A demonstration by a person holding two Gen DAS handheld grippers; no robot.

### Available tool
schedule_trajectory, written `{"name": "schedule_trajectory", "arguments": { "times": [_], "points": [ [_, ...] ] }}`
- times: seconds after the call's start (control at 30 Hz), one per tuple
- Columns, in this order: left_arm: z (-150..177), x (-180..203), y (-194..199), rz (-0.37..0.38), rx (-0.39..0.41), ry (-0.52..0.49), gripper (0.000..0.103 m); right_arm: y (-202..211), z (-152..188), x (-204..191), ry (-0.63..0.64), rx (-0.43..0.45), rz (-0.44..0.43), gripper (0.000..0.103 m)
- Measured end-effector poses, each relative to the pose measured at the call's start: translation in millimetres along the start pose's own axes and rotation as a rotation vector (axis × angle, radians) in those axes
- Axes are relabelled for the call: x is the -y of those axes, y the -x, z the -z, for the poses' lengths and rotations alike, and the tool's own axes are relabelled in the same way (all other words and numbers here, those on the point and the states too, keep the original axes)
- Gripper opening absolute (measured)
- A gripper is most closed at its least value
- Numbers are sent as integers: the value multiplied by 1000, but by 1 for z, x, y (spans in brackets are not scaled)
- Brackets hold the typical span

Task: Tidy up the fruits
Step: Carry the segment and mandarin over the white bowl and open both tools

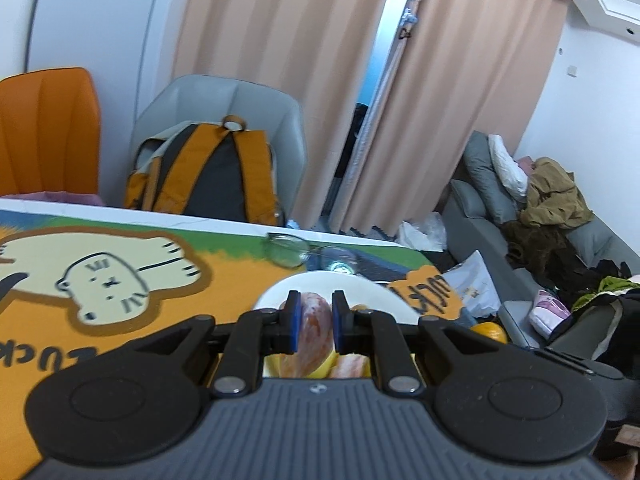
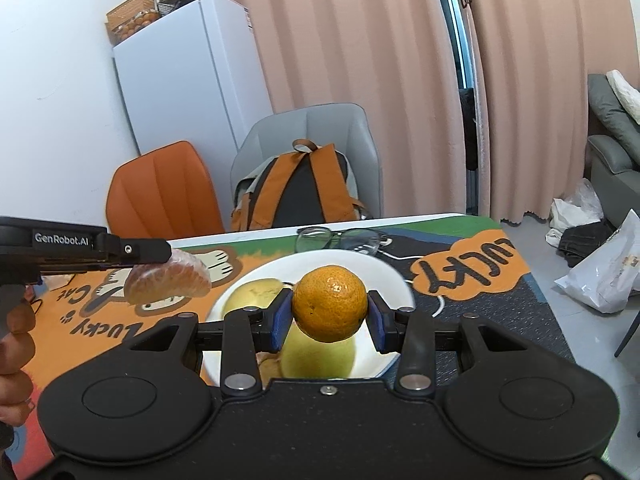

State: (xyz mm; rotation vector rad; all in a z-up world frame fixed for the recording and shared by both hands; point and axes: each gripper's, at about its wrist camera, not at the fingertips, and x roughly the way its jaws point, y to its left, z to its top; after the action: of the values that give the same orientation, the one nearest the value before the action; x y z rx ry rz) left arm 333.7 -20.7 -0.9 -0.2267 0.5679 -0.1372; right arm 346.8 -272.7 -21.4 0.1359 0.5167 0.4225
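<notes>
While both hands hold fruit in the air, the table [image 2: 460, 276] under its orange cartoon-cat mat fills the lower half of the right wrist view, with an orange chair [image 2: 160, 192] at ten o'clock behind it and a grey chair carrying a backpack [image 2: 296, 188] at twelve.

On the table sits the white plate [image 2: 384, 276], directly below and ahead of the right gripper [image 2: 330, 312]. It already carries a yellow-green fruit [image 2: 320, 356] at six o'clock and a paler yellow one [image 2: 252, 292] at nine o'clock. Eyeglasses [image 2: 340, 238] lie just beyond the plate's rim at twelve.

The right gripper has its fingers partly spread and clamped on a whole mandarin [image 2: 330, 304], one blue pad on each side, holding it above the plate's near half.

The left gripper [image 1: 313, 322], reaching in from nine o'clock in the right wrist view, has its fingers drawn almost together on a peeled citrus segment [image 2: 168, 278] wrapped in clear film. The segment hangs from the fingertips with its long axis roughly level, running along the fingers toward the plate.

The deciding relation: the mandarin is already over the plate, the segment hangs short of the rim at nine o'clock. So the right hand seems nearer to a drop, while the left probably needs to travel toward three o'clock first.
</notes>
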Motion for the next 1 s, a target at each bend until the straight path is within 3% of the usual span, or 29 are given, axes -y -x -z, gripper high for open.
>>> {"name": "schedule_trajectory", "arguments": {
  "times": [0.7,1.0],
  "points": [
    [-2,58,-79,113,-78,-31,14,-47,4,45,-65,-72,-14,40],
    [9,50,-99,84,-130,-26,14,-64,8,44,-64,-99,-23,40]
  ]
}}
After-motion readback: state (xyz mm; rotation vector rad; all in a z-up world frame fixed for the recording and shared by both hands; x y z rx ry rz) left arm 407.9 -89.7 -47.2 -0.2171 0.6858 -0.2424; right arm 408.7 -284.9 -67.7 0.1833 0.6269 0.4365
